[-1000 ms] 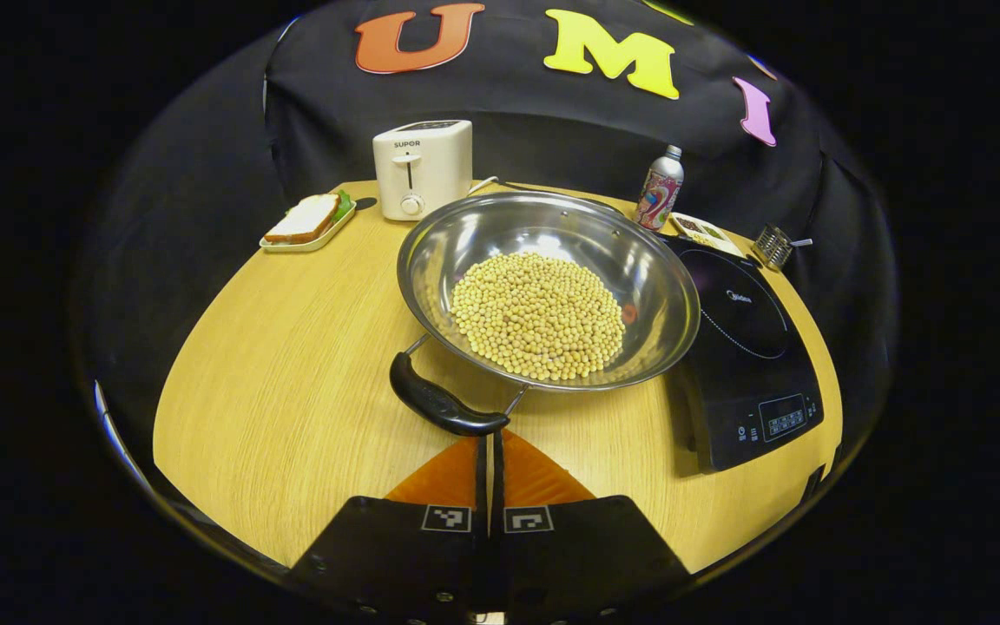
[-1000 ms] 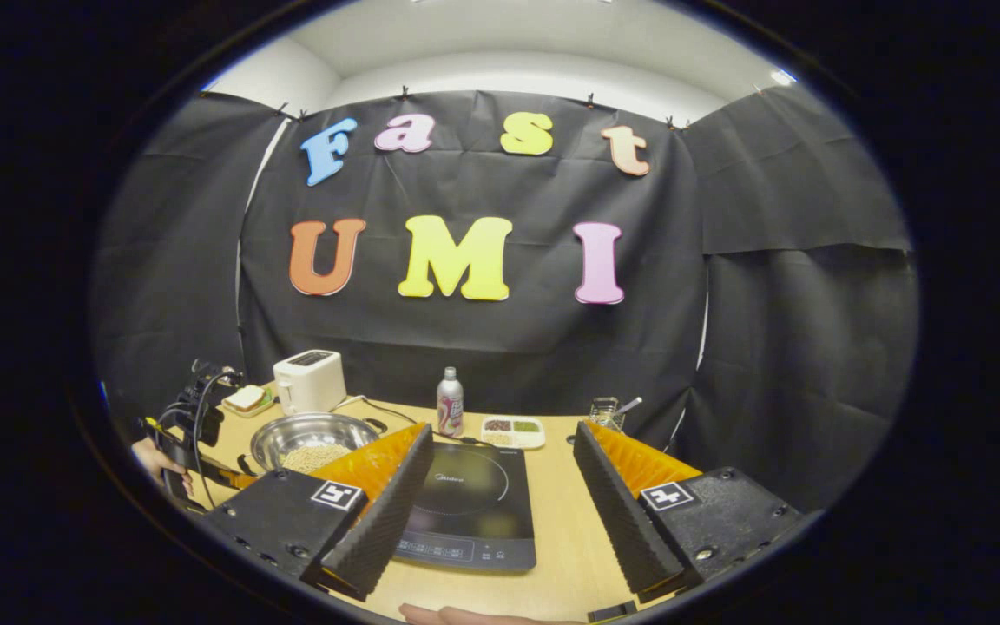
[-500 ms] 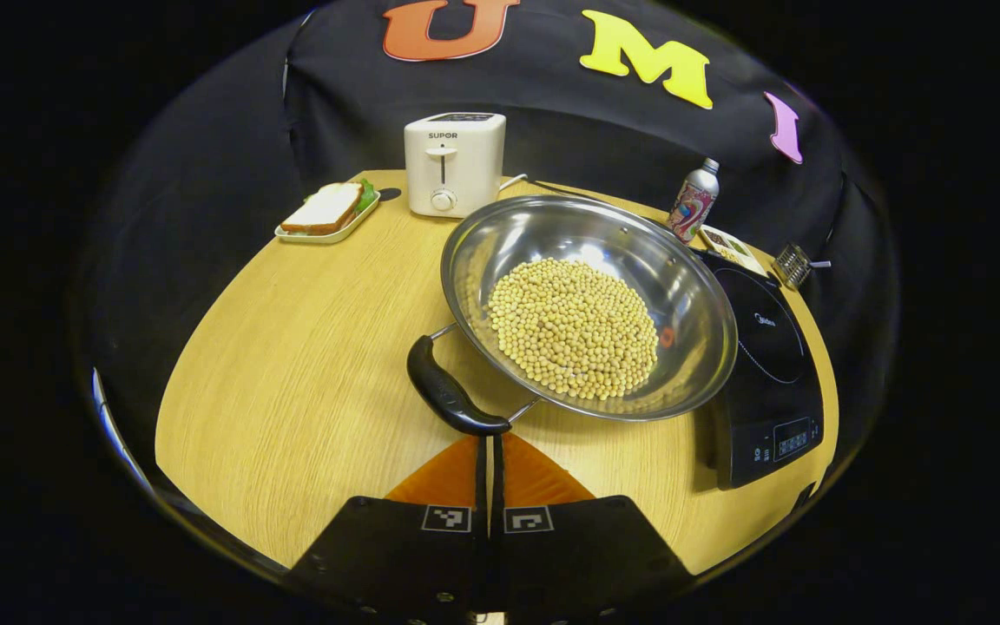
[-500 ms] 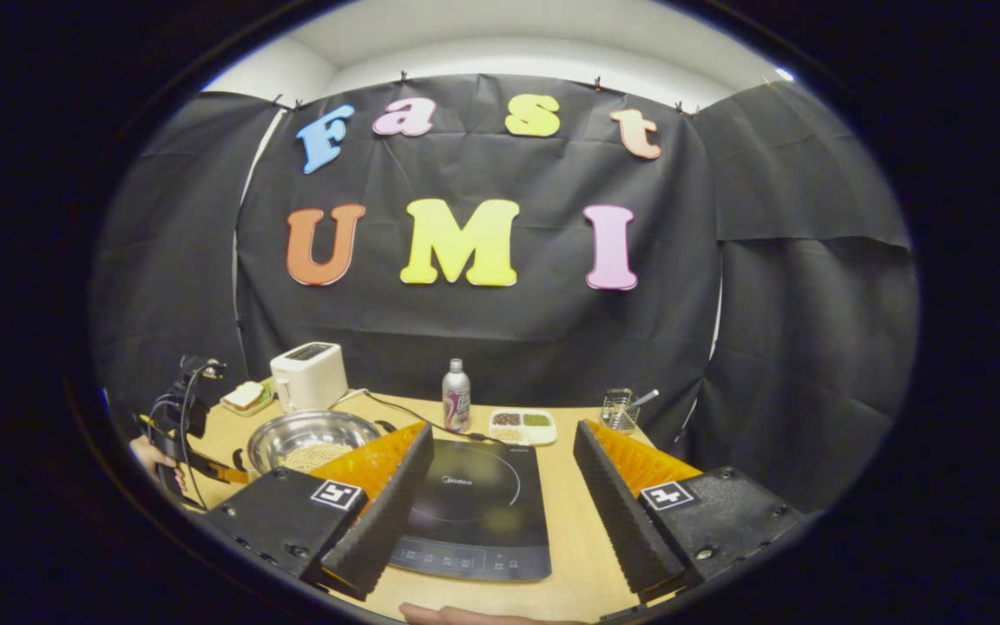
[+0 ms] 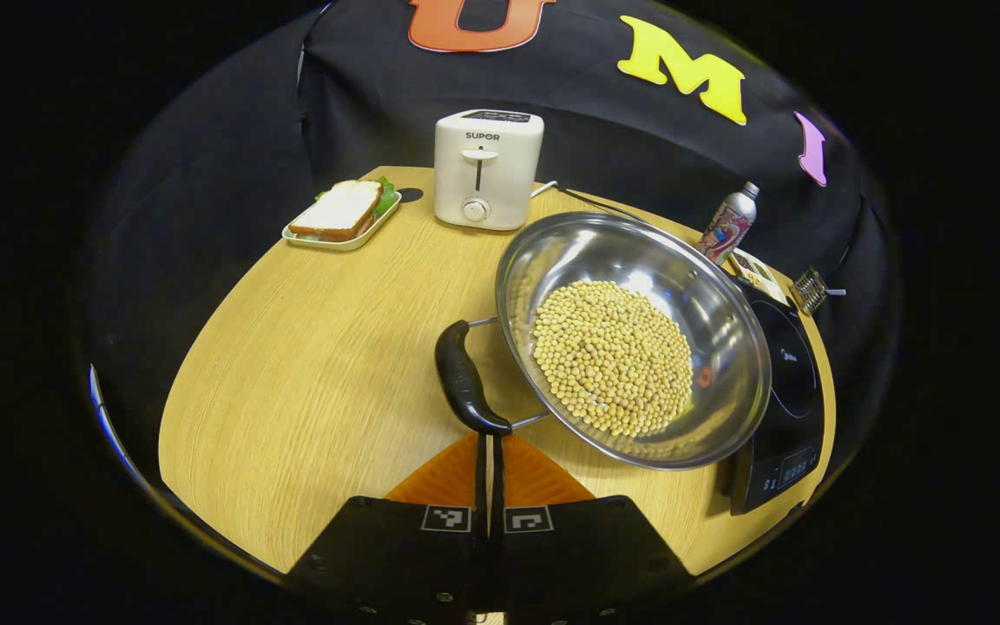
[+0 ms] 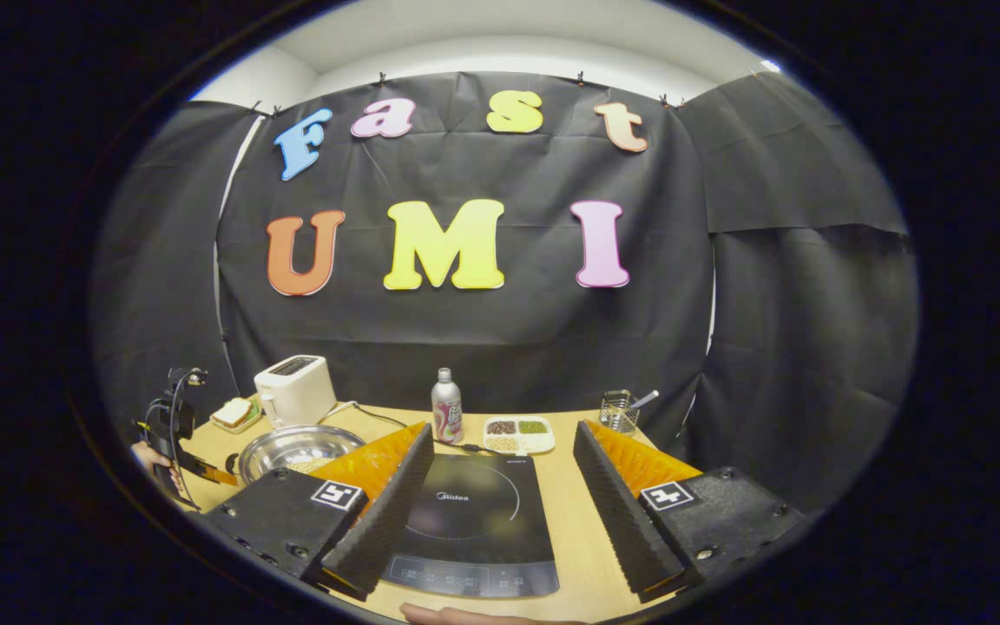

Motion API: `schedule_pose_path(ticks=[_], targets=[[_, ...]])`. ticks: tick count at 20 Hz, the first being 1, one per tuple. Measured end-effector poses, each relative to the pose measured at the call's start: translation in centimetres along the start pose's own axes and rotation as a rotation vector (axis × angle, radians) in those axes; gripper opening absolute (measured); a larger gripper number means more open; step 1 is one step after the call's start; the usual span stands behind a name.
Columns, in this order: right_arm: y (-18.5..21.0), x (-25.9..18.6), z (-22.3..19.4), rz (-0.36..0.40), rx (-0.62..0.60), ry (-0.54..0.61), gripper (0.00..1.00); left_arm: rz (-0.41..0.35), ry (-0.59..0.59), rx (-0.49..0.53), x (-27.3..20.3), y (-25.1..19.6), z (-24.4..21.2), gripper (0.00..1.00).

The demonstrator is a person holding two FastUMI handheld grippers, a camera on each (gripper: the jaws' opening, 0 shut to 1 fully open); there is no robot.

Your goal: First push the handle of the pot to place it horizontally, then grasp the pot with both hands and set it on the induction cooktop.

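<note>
While closed left tool (image 5: pixel 490 447) noses pot handle (image 5: pixel 465 378), slip risks spilling beans (image 5: pixel 611 356); right tool (image 6: pixel 500 486) open, empty over cooktop (image 6: pixel 470 521).

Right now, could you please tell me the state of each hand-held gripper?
Left hand-held gripper: closed, holding nothing, its tip against the pot handle.
Right hand-held gripper: open, empty, above the induction cooktop.
</note>
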State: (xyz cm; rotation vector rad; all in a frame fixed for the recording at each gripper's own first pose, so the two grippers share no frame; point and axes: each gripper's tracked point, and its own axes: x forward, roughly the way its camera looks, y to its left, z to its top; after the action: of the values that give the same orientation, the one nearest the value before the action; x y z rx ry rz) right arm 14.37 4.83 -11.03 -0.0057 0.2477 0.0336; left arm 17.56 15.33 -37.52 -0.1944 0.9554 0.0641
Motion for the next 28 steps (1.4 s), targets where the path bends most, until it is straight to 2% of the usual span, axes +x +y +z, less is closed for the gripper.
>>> schedule_pose_path(ticks=[1, 8, 9, 11, 12, 13, 14, 15, 16, 17, 18, 20, 22, 23, 24, 26, 28], targets=[[0.2, 0.4, -0.2, 0.002, 0.004, 0.008, 1.0, 0.003, 0.003, -0.002, 0.3, 0.3, 0.4, 0.0], [0.8, 2.9, -2.3, -0.008, 0.03, 0.052, 1.0, 0.019, 0.024, 0.008, 2.3, 2.2, 3.1, 0.0], [0.9, 3.4, -2.7, -0.008, 0.035, 0.065, 1.0, 0.022, 0.025, 0.009, 2.5, 2.3, 3.3, 0.1], [1.0, 4.1, -3.4, -0.008, 0.054, 0.088, 1.0, 0.023, 0.027, 0.013, 2.8, 2.4, 3.9, 0.1], [1.2, 4.3, -3.9, -0.002, 0.067, 0.102, 1.0, 0.023, 0.029, 0.014, 2.8, 2.6, 4.1, 0.0], [1.5, 4.6, -4.3, 0.004, 0.075, 0.115, 1.0, 0.023, 0.03, 0.012, 3.0, 2.7, 4.3, 0.1], [1.6, 4.9, -4.5, 0.001, 0.073, 0.116, 1.0, 0.025, 0.034, 0.009, 3.2, 2.8, 4.4, 0.0], [1.7, 5.0, -4.6, -0.005, 0.064, 0.121, 1.0, 0.029, 0.035, 0.009, 3.4, 2.9, 4.7, 0.0], [1.6, 5.2, -4.7, -0.015, 0.052, 0.115, 1.0, 0.034, 0.033, 0.012, 3.4, 3.0, 4.8, 0.11], [1.7, 5.3, -4.7, -0.02, 0.038, 0.111, 1.0, 0.043, 0.03, 0.013, 3.5, 3.2, 5.0, 0.0], [2.2, 5.5, -5.1, -0.012, 0.033, 0.117, 1.0, 0.054, 0.023, 0.01, 3.3, 3.5, 5.2, 0.0], [3.0, 5.8, -5.7, -0.005, 0.058, 0.127, 1.0, 0.128, -0.013, 0.015, 2.7, 4.9, 5.8, 0.01], [3.6, 6.3, -6.7, -0.011, 0.045, 0.146, 1.0, 0.094, -0.049, 0.001, 1.5, 4.2, 6.3, 0.01], [4.2, 6.6, -7.2, -0.006, 0.032, 0.155, 1.0, 0.08, -0.065, -0.005, 0.8, 3.8, 6.6, 0.13], [4.8, 6.9, -7.6, 0.0, 0.024, 0.162, 1.0, 0.069, -0.086, -0.003, 0.2, 3.6, 6.8, 0.0], [6.1, 7.6, -8.6, 0.03, 0.019, 0.186, 1.0, 0.027, -0.129, -0.001, -1.1, 2.7, 7.5, 0.06], [7.8, 8.4, -9.4, 0.072, 0.039, 0.211, 1.0, -0.001, -0.168, 0.027, -1.7, 1.5, 8.2, 0.3]])
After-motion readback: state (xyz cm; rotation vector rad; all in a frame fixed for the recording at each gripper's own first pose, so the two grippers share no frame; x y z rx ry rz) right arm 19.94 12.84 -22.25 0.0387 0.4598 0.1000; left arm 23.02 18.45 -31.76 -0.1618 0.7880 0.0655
